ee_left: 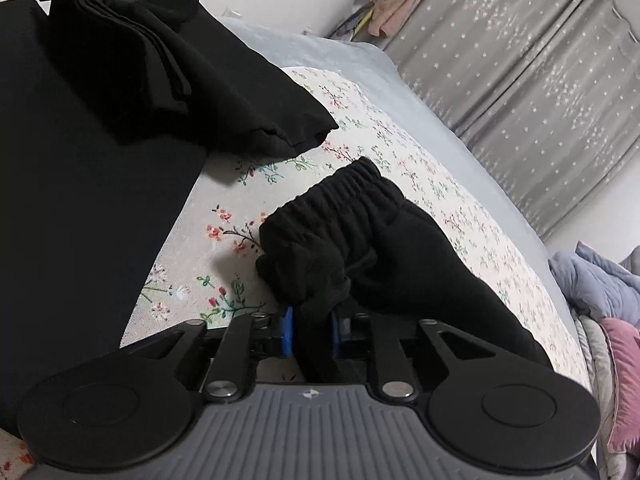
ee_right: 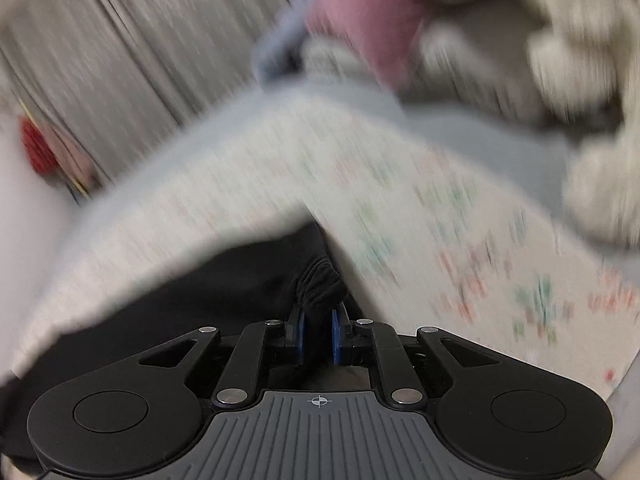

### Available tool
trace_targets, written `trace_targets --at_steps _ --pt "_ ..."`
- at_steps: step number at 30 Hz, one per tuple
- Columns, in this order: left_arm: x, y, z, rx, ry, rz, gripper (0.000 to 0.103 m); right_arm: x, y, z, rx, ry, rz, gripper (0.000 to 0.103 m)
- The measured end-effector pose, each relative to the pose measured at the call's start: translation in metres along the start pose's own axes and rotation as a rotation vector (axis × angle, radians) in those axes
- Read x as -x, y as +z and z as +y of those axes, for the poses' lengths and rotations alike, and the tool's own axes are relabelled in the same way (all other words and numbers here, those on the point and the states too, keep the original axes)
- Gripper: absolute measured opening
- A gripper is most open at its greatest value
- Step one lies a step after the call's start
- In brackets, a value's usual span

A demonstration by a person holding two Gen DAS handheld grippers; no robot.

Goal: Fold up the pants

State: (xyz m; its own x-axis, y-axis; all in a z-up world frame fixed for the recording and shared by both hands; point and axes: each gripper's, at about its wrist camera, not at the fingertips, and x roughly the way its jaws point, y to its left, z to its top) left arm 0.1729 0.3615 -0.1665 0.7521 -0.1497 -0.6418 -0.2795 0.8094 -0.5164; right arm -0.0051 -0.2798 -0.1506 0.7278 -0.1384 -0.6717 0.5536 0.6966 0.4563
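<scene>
Black pants (ee_left: 360, 240) with an elastic waistband lie bunched on a floral bedspread (ee_left: 420, 184). My left gripper (ee_left: 312, 332) is shut on the waistband end of the pants, blue pads pinching the black cloth. In the right wrist view, which is blurred by motion, my right gripper (ee_right: 318, 336) is shut on a gathered piece of the same black pants (ee_right: 240, 280), which trail off to the left over the bedspread (ee_right: 280, 168).
A stack of folded black garments (ee_left: 160, 64) lies on a wide black cloth (ee_left: 72, 200) at the left. Grey star-patterned curtains (ee_left: 520, 60) hang behind the bed. Grey, blue and pink bedding (ee_left: 608, 300) is piled at the right and shows in the right wrist view (ee_right: 360, 20).
</scene>
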Motion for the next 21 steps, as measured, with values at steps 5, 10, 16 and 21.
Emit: trace_targets --at_steps 5,10,16,21 --pt "0.017 0.014 0.009 0.046 0.002 -0.003 0.062 0.014 0.006 0.01 0.023 -0.007 -0.033 0.015" --pt "0.044 0.018 -0.002 0.049 0.054 -0.086 0.069 0.028 0.013 0.025 0.106 -0.1 -0.069 0.042" --pt "0.049 0.02 -0.069 -0.117 0.037 -0.17 0.07 0.05 0.014 0.084 0.229 -0.239 -0.267 0.043" --pt "-0.002 -0.005 -0.133 -0.258 -0.073 -0.052 0.078 0.047 0.005 0.128 0.268 -0.126 -0.303 0.048"
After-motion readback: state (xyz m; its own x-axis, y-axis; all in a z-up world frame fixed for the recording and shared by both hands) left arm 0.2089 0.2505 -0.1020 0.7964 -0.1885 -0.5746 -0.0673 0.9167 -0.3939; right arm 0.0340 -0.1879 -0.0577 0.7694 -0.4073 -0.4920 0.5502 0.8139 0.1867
